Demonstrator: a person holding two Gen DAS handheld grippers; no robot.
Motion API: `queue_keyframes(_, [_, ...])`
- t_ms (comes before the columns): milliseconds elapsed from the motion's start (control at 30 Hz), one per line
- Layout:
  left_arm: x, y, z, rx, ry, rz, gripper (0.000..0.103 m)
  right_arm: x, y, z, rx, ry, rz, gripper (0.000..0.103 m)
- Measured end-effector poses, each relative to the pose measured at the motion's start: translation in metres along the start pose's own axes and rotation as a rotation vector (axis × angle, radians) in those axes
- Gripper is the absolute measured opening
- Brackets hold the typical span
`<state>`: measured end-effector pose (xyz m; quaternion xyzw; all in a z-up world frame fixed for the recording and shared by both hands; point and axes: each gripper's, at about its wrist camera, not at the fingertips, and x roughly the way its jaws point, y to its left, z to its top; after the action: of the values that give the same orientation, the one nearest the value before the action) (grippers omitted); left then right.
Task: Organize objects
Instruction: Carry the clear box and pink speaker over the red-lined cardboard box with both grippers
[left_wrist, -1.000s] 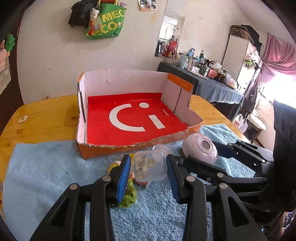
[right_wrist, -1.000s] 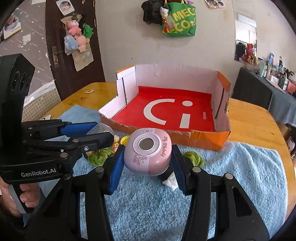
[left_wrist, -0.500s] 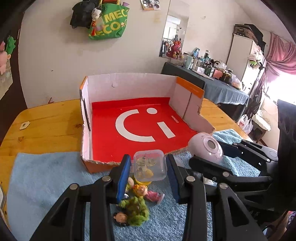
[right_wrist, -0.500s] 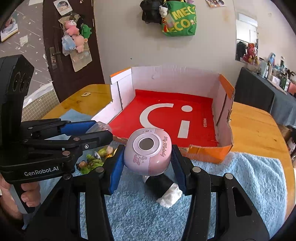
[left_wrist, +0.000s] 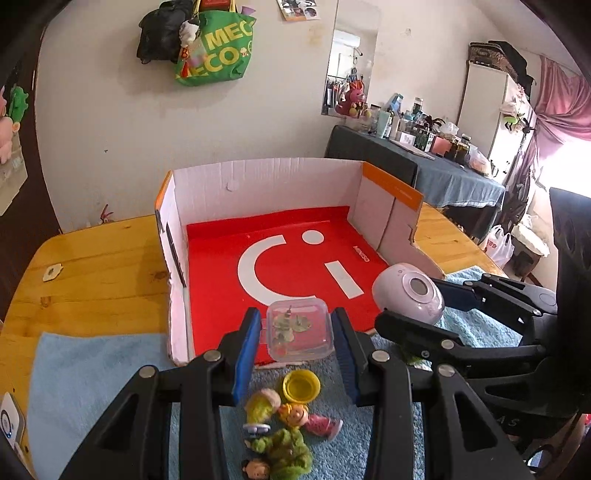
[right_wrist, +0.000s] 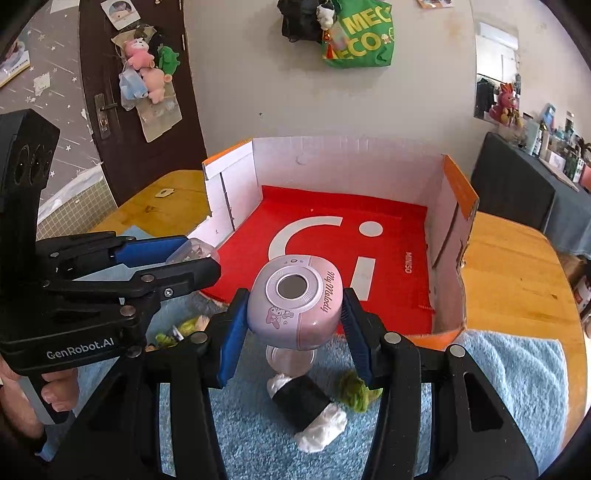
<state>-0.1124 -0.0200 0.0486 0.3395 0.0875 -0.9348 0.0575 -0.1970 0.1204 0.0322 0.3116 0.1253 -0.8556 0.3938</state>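
A wooden table (left_wrist: 92, 266) with a light blue towel (left_wrist: 92, 373) spread over its near part. On the table beyond the towel sits a shallow cardboard box (left_wrist: 266, 184) with white inner walls, orange edges and a red floor (left_wrist: 221, 258) carrying a white mark; its near side is low and torn.

On the left, the left gripper (left_wrist: 295, 334) holds a small clear plastic container (left_wrist: 298, 329) between its blue pads (left_wrist: 245, 347) — both pads press on its sides. The container hangs in the air over the low near edge of the box, with small greenish bits inside. Below it on the towel lie a yellow cap (left_wrist: 301, 386) and a heap of small toy figures (left_wrist: 280, 432), some with green fuzzy parts.

On the right, the right gripper (right_wrist: 291, 321) clamps a rounded lilac device (right_wrist: 293, 301) with a dark round window on top and "My Melody" lettering. It too is held off the table — just at the box's near edge, over the red floor's front. Under it on the towel stand a clear round piece (right_wrist: 291, 358), a black-and-white roll (right_wrist: 306, 406) lying on its side, and a green fuzzy scrap (right_wrist: 354, 393).

A person's fingers (right_wrist: 55, 393) wrap the left gripper's handle at the far left of the right wrist view.
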Motion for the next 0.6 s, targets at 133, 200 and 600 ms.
queue_keyframes(133, [0.006, 0.002, 0.006, -0.008, 0.009, 0.006, 0.041, 0.005, -0.005, 0.005, 0.004, 0.008, 0.003, 0.047])
queue_keyframes(200, [0.008, 0.003, 0.008, -0.004, 0.011, 0.019, 0.041, 0.007, -0.007, 0.006, 0.008, 0.013, 0.006, 0.047])
queue_keyframes(600, [0.033, 0.01, 0.025, -0.014, 0.037, 0.053, 0.041, 0.027, -0.026, 0.016, 0.046, 0.052, 0.018, 0.047])
